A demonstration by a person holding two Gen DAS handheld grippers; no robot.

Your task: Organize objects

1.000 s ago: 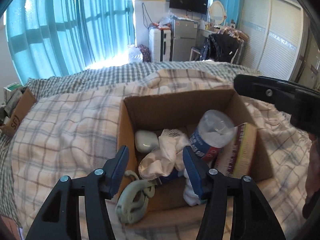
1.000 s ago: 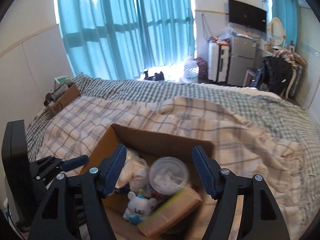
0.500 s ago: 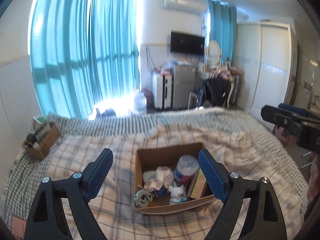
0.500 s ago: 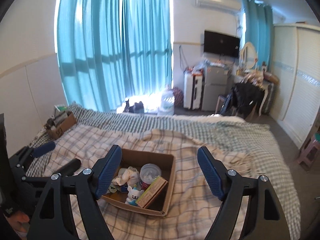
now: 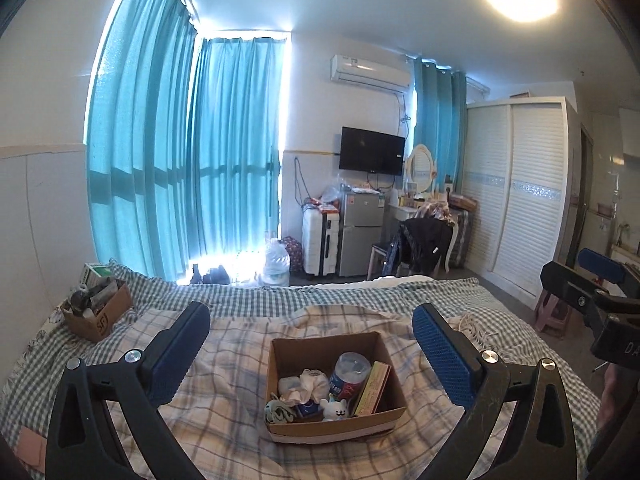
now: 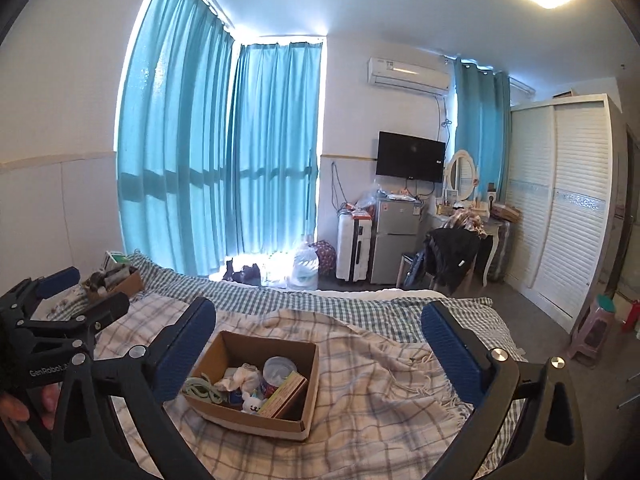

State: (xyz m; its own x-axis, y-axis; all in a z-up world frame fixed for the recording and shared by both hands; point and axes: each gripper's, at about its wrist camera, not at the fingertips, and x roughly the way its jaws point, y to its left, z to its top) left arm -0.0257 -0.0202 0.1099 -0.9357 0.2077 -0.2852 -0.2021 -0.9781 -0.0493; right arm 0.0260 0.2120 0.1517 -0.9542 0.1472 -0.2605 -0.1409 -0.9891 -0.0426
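An open cardboard box (image 5: 362, 431) sits on the plaid blanket in the middle of the bed; it also shows in the right wrist view (image 6: 308, 380). Inside are a clear-lidded jar (image 5: 351, 372), a flat packet (image 5: 372, 388), a crumpled white cloth (image 5: 308, 380), a small white plush (image 5: 335, 408) and a pale green clip (image 5: 278, 410). My left gripper (image 5: 312, 348) is wide open and empty, held well above and back from the box. My right gripper (image 6: 320, 344) is also wide open and empty, at a similar distance.
A second small cardboard box (image 5: 98, 312) with odds and ends sits at the bed's far left. The plaid blanket (image 6: 380, 392) is rumpled. Beyond the bed stand a fridge (image 5: 360, 236), a suitcase, a chair with clothes, a wardrobe (image 6: 568, 220) and a pink stool (image 6: 592, 332).
Both grippers have pulled up and far back from the box, which went from filling the views to small in the middle. Both jaws have opened wider.
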